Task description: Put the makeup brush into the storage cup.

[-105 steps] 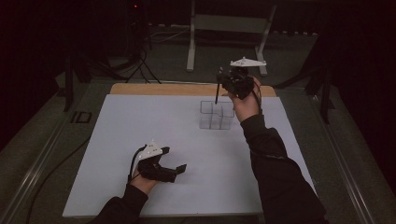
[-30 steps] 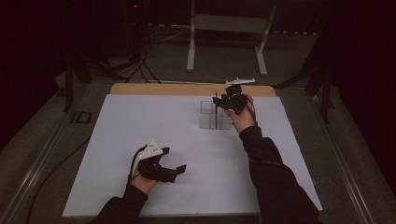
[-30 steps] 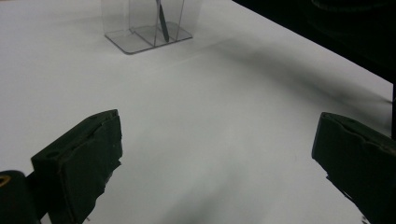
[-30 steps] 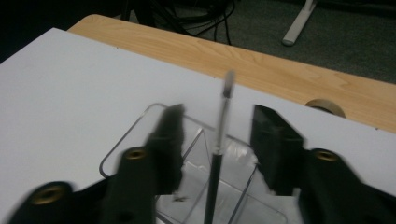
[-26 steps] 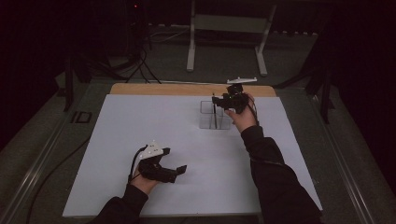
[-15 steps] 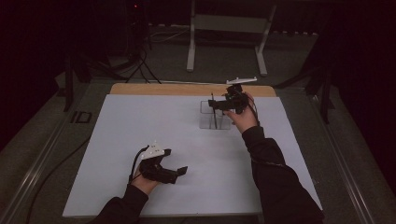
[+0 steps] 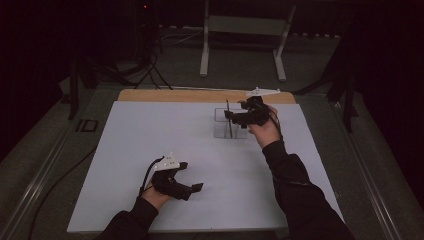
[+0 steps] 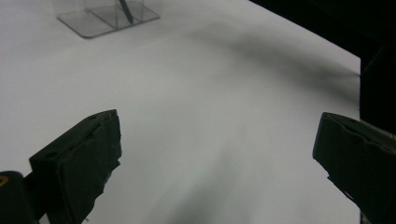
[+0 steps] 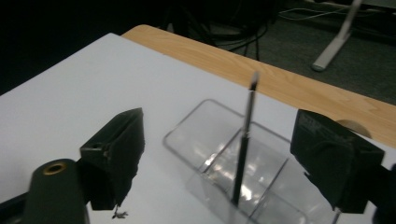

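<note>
Tongs on the right hang over the clear organizer near the bench's far edge, right of centre — jaws spread wide, gripping nothing. From the right gripper view, the two black jaws stand well apart with a thin dark pen upright between them, untouched by either. The pen's lower end sits inside one compartment of the organizer, its tip rising well above the rim. In the high view the pen shows as a slim dark stick standing in the box, just beside the right tongs.

Down at the near edge, left of centre, the left tongs rest low on the white bench top — jaws open too, and empty. The left gripper view confirms it: both jaws are parted with bare white surface between them, and the organizer sits well away at the top with the pen's foot inside it.

A strip of wood runs along the far edge of the bench, beyond the white sheet. A person's dark sleeves come in from the near side.
</note>
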